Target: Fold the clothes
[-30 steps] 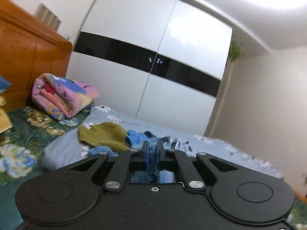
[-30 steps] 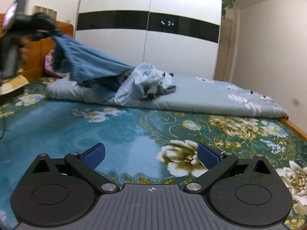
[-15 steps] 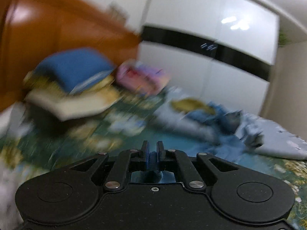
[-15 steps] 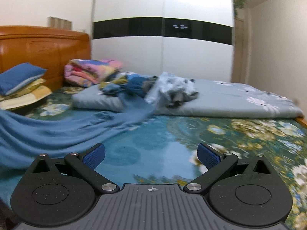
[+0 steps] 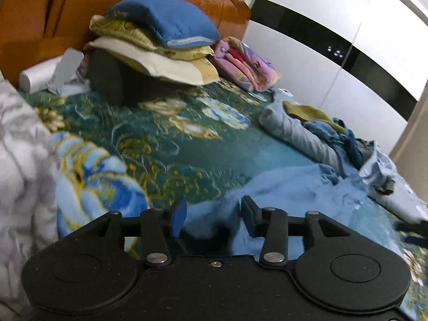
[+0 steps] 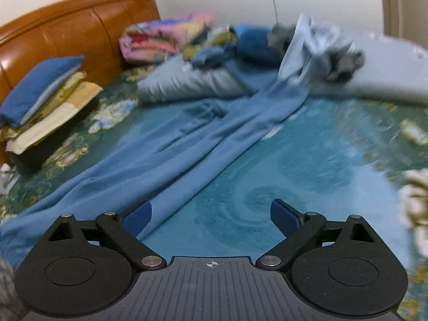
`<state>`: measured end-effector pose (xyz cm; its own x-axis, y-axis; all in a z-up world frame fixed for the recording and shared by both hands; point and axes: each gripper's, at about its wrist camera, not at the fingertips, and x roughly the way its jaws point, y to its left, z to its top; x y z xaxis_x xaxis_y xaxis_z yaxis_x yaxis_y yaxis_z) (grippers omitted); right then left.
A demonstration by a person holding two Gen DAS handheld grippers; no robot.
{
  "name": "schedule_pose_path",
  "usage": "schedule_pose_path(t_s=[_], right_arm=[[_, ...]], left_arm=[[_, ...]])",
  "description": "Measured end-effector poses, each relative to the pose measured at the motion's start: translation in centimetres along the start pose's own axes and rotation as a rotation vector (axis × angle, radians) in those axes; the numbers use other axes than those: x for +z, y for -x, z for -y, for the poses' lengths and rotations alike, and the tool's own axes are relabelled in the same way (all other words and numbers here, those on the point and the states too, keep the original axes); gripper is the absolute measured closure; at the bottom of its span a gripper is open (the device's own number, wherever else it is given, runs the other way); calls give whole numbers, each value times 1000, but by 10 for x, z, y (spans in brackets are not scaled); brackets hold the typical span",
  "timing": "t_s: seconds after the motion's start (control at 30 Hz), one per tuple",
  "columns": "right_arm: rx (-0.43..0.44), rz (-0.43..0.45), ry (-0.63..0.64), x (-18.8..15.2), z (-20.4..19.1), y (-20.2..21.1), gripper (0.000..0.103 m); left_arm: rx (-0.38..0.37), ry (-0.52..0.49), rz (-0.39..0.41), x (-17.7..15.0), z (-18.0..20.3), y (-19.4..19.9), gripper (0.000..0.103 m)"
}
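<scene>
A long blue garment (image 6: 187, 147) lies stretched across the floral bedspread (image 6: 321, 165), one end near the clothes pile (image 6: 315, 45) on the rolled grey quilt. My left gripper (image 5: 214, 218) is open just above the garment's near end (image 5: 289, 187), with cloth lying between its fingers. My right gripper (image 6: 211, 216) is open and empty, low over the bed; its left finger (image 6: 136, 218) is at the garment's edge.
Stacked pillows (image 5: 163, 42) with a blue one on top sit by the wooden headboard (image 5: 80, 8). A folded pink blanket (image 5: 246, 64) lies beyond them. A white-grey cloth (image 5: 18, 160) is at the left. White wardrobe doors (image 5: 334, 26) stand behind.
My left gripper has opened and let go of the blue garment, after dragging it from the pile down onto the bedspread. The right gripper has tilted down toward the bed.
</scene>
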<state>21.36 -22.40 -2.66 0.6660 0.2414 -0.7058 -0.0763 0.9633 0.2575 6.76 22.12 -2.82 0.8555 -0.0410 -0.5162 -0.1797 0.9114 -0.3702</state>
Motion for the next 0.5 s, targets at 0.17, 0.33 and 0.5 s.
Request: schedule_pose_path(t_s=[0.17, 0.33, 0.5], right_arm=[[12, -88, -113, 7, -1, -68, 35], [-3, -115, -232, 17, 1, -115, 50], [9, -88, -247, 21, -2, -125, 100]], left_arm=[[-40, 21, -116, -25, 3, -2, 46], [-37, 23, -190, -35, 10, -18, 45], [-44, 9, -225, -41, 20, -27, 45]])
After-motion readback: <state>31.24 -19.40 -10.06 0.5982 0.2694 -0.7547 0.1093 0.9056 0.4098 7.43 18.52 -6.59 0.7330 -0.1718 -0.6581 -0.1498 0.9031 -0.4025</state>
